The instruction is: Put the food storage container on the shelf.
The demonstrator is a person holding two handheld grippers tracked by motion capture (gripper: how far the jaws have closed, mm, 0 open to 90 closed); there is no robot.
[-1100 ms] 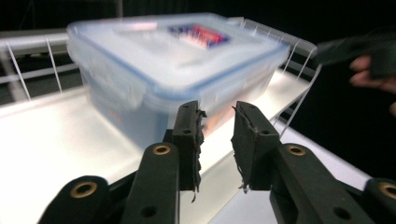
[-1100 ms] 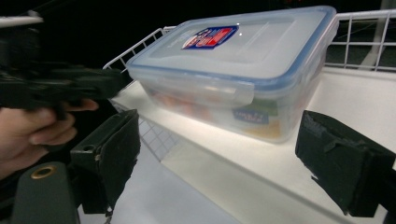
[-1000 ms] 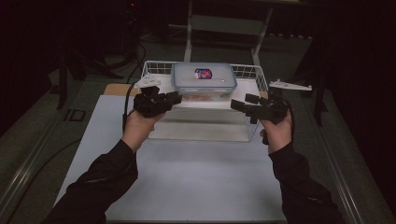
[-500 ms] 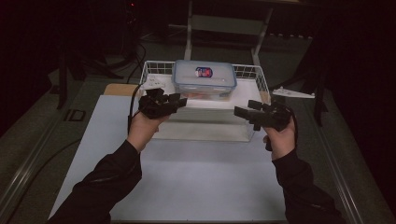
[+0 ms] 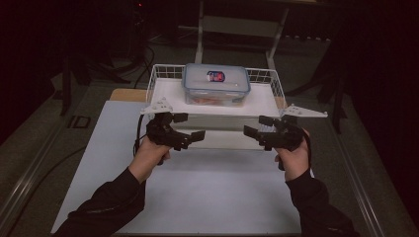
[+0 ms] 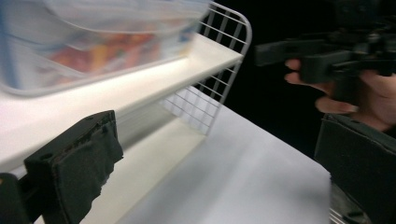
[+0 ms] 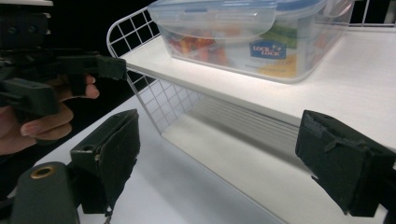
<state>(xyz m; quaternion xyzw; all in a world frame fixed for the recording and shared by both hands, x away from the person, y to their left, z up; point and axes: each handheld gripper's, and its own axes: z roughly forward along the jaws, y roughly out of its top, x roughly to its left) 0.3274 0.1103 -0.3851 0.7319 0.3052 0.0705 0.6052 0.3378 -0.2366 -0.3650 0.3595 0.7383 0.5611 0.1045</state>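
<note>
Both my hands have pulled back from the white rack toward me since a second ago, and my left gripper's jaws have just been opening with nothing between them. On the left, my left gripper (image 5: 189, 127) now sits just in front of the rack's (image 5: 163, 91) near edge, jaws spread wide apart and empty. In the middle, the clear food box (image 5: 216, 84) with its blue-edged lid stands upright on the rack's top shelf (image 7: 355, 70), close to the back wire wall. I can see orange and green food inside it. Neither gripper touches the box. On the right, my right gripper (image 5: 256, 126) hangs in front of the rack's other near corner, jaws wide apart too and holding nothing. White table (image 5: 212, 192) lies under both hands.
</note>
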